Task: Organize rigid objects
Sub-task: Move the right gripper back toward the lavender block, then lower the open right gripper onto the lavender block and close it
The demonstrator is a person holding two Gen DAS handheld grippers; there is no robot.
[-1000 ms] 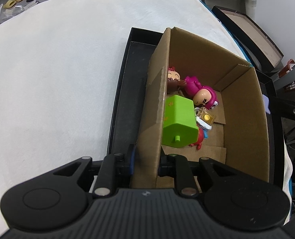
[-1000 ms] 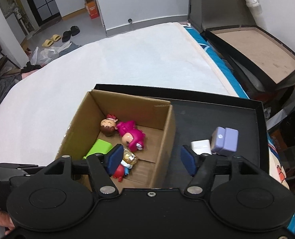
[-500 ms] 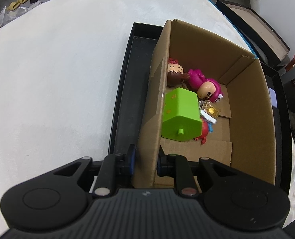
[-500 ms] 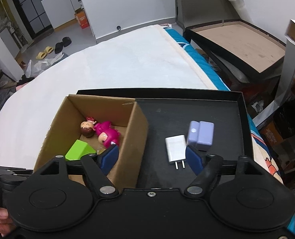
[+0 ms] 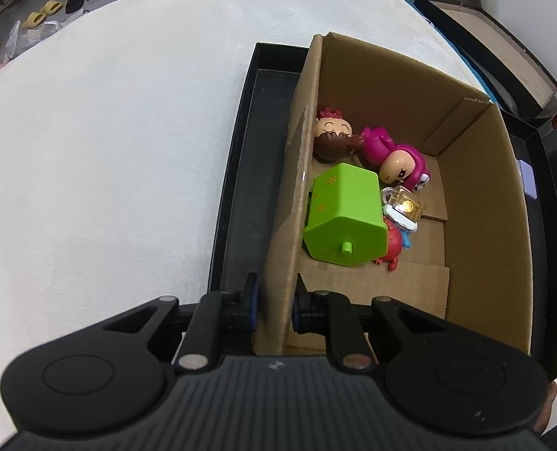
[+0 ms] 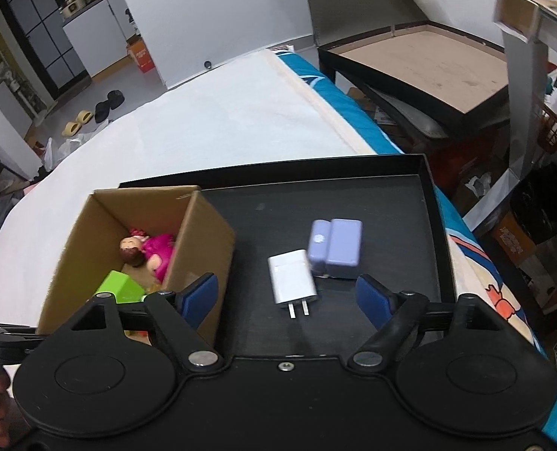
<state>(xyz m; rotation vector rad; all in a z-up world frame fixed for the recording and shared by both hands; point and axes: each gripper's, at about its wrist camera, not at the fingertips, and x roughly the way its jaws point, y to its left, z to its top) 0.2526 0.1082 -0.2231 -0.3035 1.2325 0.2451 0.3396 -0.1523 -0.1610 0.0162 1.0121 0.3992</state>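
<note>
Holding toy figures [image 5: 368, 150] and a green block [image 5: 344, 221], cardboard box [image 5: 481, 225] pinched by left jaws; right jaws widening, empty.

A bed with a white fleecy cover [image 6: 210, 120] carries a shallow black rectangular tray [image 6: 426, 188], which lies directly on it near its right edge.

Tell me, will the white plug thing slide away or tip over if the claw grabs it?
The white charger lies flat on the smooth black tray, so it probably won't tip, though it might skid if nudged. It looks like hard, glossy plastic, likely stiff and a little slippery. Its two prongs face the open right claw.
</note>
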